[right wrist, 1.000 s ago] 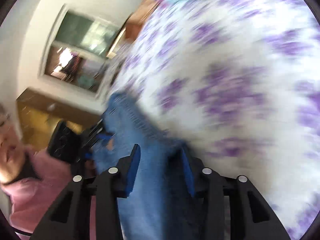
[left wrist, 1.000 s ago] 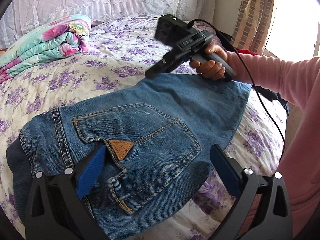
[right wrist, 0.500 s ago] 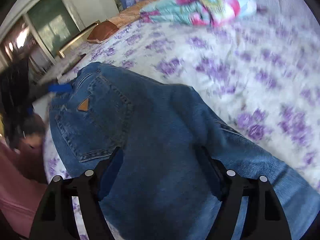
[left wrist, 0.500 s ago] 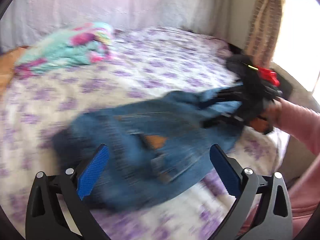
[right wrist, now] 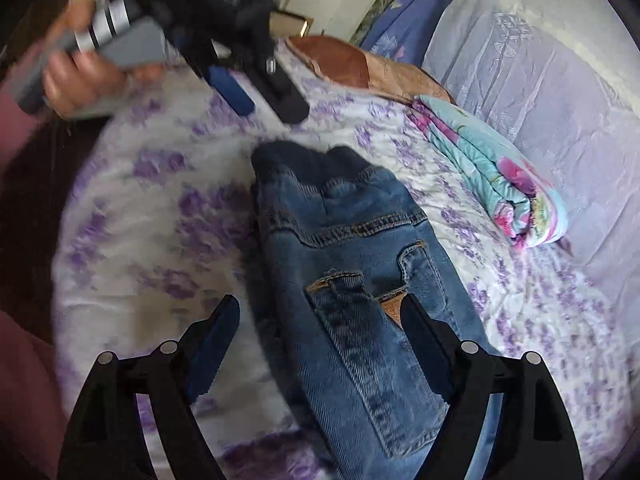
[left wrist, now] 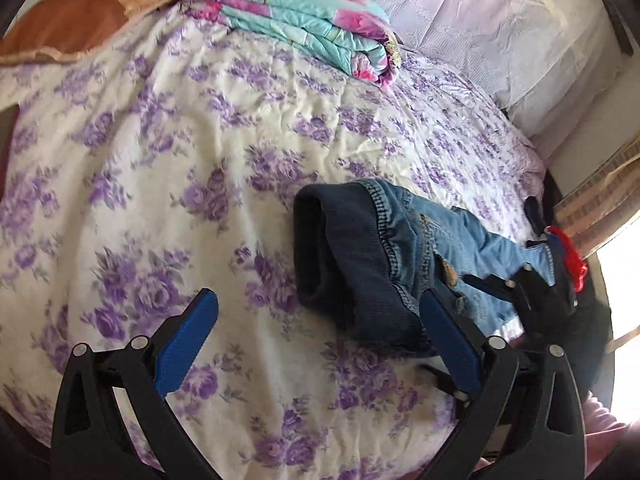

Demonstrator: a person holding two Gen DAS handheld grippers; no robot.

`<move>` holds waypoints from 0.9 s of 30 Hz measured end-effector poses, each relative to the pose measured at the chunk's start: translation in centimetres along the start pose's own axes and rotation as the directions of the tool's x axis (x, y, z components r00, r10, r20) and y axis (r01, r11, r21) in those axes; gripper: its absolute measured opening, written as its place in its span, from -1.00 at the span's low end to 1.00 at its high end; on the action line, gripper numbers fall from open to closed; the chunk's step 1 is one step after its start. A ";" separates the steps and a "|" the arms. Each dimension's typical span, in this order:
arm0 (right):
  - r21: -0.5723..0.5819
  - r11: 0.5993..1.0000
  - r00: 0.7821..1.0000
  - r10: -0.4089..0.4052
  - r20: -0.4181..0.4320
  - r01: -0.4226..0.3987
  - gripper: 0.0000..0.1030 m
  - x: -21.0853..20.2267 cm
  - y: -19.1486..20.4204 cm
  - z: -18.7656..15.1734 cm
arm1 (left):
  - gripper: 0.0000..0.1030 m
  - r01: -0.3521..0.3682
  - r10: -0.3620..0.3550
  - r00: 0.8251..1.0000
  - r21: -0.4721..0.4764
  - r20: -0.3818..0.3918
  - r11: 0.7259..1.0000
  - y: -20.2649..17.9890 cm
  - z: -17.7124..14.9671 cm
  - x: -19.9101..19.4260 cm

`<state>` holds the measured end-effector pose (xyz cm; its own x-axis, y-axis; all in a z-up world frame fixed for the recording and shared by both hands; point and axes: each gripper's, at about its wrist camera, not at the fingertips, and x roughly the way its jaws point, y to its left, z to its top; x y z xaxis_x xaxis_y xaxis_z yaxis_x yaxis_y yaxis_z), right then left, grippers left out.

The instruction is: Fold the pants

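The blue jeans (left wrist: pixel 372 256) lie folded in a thick bundle on the flowered bedspread (left wrist: pixel 168 184), dark waistband toward the bed's middle. My left gripper (left wrist: pixel 318 308) hangs open above the sheet just left of the bundle, its right pad beside the waistband and nothing between the fingers. In the right wrist view the jeans (right wrist: pixel 344 248) show a back pocket and a tan leather patch (right wrist: pixel 392 308). My right gripper (right wrist: pixel 322 312) hovers over them with its jaws opening. The denim lies between and below the pads, which do not press on it.
A folded turquoise and pink quilt (left wrist: pixel 316 20) lies at the back of the bed, with a brown pillow (left wrist: pixel 76 20) to its left and a lavender pillow (left wrist: pixel 508 28) to its right. A hand (right wrist: pixel 80 68) holds the other gripper at the bed's edge. A curtain and bright window are at far right.
The left gripper swung left off the back pocket, and its view rolled. The right gripper came round over the folded jeans and its jaws widened off the denim.
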<state>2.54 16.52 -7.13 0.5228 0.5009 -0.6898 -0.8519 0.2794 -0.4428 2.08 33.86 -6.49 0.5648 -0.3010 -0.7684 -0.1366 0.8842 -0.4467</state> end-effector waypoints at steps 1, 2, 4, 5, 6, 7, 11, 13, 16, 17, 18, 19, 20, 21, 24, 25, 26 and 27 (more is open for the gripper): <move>-0.010 1.000 1.000 -0.014 0.002 0.014 0.50 0.4 0.0 0.1 | 0.91 0.019 -0.019 1.000 -0.006 -0.008 1.000 0.1 -0.1 0.0; -0.001 1.000 1.000 -0.014 -0.008 0.014 0.20 0.6 -0.2 0.1 | 0.91 0.037 -0.037 0.999 -0.013 -0.013 0.999 0.2 -0.2 0.0; 0.038 0.999 1.000 -0.011 -0.004 0.011 -0.20 0.2 -0.5 0.4 | 0.91 0.081 -0.082 0.996 -0.033 -0.028 0.996 0.1 -0.2 0.3; 0.058 0.998 1.000 -0.014 0.001 0.014 -0.31 0.1 -0.5 0.5 | 0.91 0.105 -0.106 0.994 -0.042 -0.037 0.994 0.2 -0.2 0.4; 0.094 0.995 0.999 -0.032 0.016 0.031 -0.35 -0.3 -0.8 0.5 | 0.91 0.131 -0.134 0.990 -0.054 -0.046 0.990 0.2 -0.2 0.6; 0.116 0.993 0.999 -0.036 0.024 0.033 -0.36 -0.5 -1.0 0.5 | 0.91 0.167 -0.171 0.984 -0.070 -0.059 0.983 0.1 -0.3 0.8; 0.182 0.983 0.998 -0.045 0.051 0.036 -0.38 -1.0 -1.1 0.0 | 0.91 0.313 -0.328 0.936 -0.127 -0.126 0.941 -0.6 -0.4 2.5; 0.199 0.979 0.997 -0.053 0.053 0.041 -0.38 -1.1 -0.9 -0.1 | 0.91 0.372 -0.395 0.903 -0.152 -0.171 0.916 -1.2 -0.5 4.2; 0.218 0.975 0.997 -0.059 0.058 0.045 -0.38 -1.2 -0.9 -0.2 | 0.91 0.364 -0.398 0.894 -0.185 -0.204 0.913 -1.5 -0.7 6.6; 0.226 0.973 0.996 -0.059 0.060 0.044 -0.38 -1.3 -0.9 -0.3 | 0.87 0.360 -0.395 0.898 -0.192 -0.195 0.913 -1.6 -0.7 7.1; 0.237 0.970 0.996 -0.059 0.060 0.043 -0.38 -1.4 -1.0 -0.3 | 0.74 0.355 -0.386 0.905 -0.181 -0.178 0.917 -1.7 -0.5 7.1; 0.244 0.969 0.997 -0.059 0.058 0.043 -0.38 -1.3 -1.0 -0.3 | 0.40 0.356 -0.381 0.910 -0.159 -0.166 0.921 -2.0 -0.2 7.0; 0.246 0.968 0.996 -0.065 0.059 0.049 -0.38 -1.4 -1.0 -0.3 | 0.32 0.361 -0.381 0.911 -0.139 -0.157 0.922 -2.2 0.0 6.8; 0.252 0.966 0.995 -0.079 0.062 0.061 -0.39 -1.4 -1.1 0.0 | 0.27 0.365 -0.380 0.914 -0.125 -0.142 0.923 -2.4 0.3 6.5; 0.262 0.961 0.991 -0.114 0.064 0.093 -0.39 -1.1 -2.1 1.4 | 0.09 0.343 -0.344 0.935 -0.034 -0.090 0.939 -3.2 1.6 5.0; 0.265 0.957 0.988 -0.139 0.072 0.116 -0.40 -1.0 -2.7 2.1 | 0.06 0.337 -0.336 0.940 0.003 -0.067 0.942 -3.6 2.7 4.3; 0.268 0.955 0.985 -0.155 0.079 0.129 -0.40 -0.9 -3.1 2.7 | 0.05 0.333 -0.332 0.943 0.035 -0.041 0.942 -3.8 3.9 3.8; 0.277 0.950 0.980 -0.177 0.090 0.146 -0.40 -0.6 -3.8 3.6 | 0.04 0.325 -0.326 0.945 0.069 -0.006 0.943 -4.0 5.3 3.0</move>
<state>5.40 18.13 -2.94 0.6606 0.5149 -0.5462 -0.7407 0.5654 -0.3628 8.62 31.37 -4.57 0.5737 -0.5746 -0.5836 0.1114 0.7607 -0.6394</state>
